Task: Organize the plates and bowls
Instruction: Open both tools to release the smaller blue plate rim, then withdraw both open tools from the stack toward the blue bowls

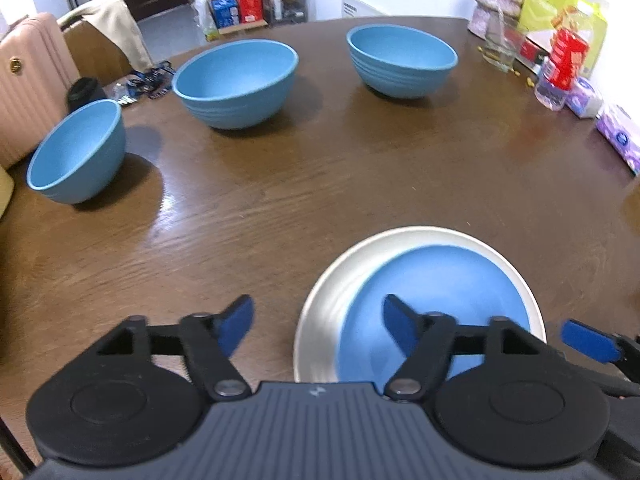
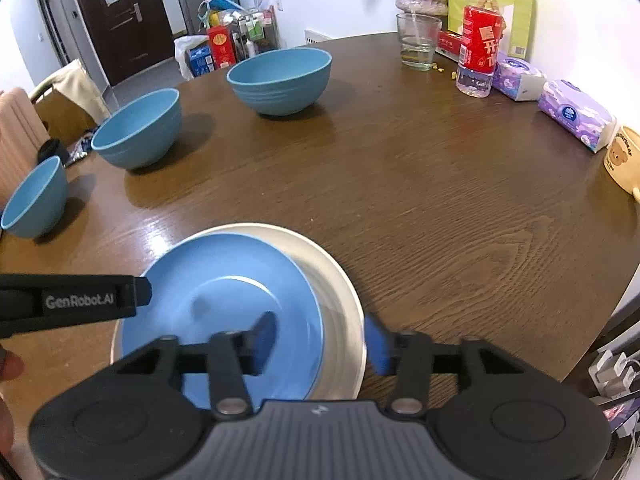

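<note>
so the tabletop (image 2: 440, 208) is round, dark brown wood grain, with a shiny glare patch toward its left side. the room behind it has white walls, a dark brown door (image 2: 120, 20) at the back, a wire rack with boxes and bottles beside it, and a pink ribbed suitcase (image 1: 28, 88) off the left edge.

near the front edge sits a blue plate (image 2: 224, 304) stacked on a bigger white plate (image 2: 340, 320), shifted left so the white rim shows mostly on the right. three blue bowls stand apart from each other: a small bowl (image 1: 76, 152) by the left edge, a middle bowl (image 1: 236, 80) further back, and a far bowl (image 1: 400, 60) toward the back edge.

along the right edge there's a drinking glass (image 2: 418, 42), a red-label bottle (image 2: 478, 52), purple tissue packs (image 2: 576, 120) and a cream mug with a bear on it, cut off by the frame.

the left tool (image 1: 318, 324) is released, one pad over bare wood, the other over the blue plate, gripping nothing. the right tool (image 2: 322, 340) is also let go, jaws straddling the plates' right rims, pads blurred, so i can't tell if they touch.

both plates' near edges are hidden behind the tool bodies. a fingertip pokes in at the left of the right wrist view.
</note>
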Tool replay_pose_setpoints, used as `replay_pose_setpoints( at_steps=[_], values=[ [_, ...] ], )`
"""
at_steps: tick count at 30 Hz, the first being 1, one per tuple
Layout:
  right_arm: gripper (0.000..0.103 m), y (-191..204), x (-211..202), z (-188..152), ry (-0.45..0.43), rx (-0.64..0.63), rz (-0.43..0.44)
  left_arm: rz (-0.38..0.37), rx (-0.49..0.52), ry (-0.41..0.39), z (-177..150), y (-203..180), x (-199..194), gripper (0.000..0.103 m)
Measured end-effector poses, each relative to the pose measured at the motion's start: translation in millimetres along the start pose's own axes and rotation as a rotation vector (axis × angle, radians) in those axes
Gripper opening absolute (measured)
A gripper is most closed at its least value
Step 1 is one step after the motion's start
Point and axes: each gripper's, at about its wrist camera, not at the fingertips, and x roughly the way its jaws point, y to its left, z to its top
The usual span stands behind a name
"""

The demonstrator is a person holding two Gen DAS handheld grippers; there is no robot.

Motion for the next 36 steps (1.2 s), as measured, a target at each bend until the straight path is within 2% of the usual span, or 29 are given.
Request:
replay_pose_setpoints(
  at_steps=[2, 4, 7, 36],
  values=[
    [0.071, 0, -3, 0, -0.002, 0.010, 0.012, 0.010, -0.014, -0.008, 1, 4, -3, 0.091],
    [0.090, 0, -5, 1, -0.004, 0.013, 0.021, 0.022, -0.037, -0.010, 2, 11, -5, 0.103],
    [0.103, 0, -7, 2, 0.001, 0.019, 0.035, 0.022, -0.063, 0.006, 3, 19, -5, 0.103],
    [0.103, 21, -30, 2, -0.005, -0.030, 0.082, 0.055, -0.181, -0.013, -11, 53, -32, 0.103]
  ],
)
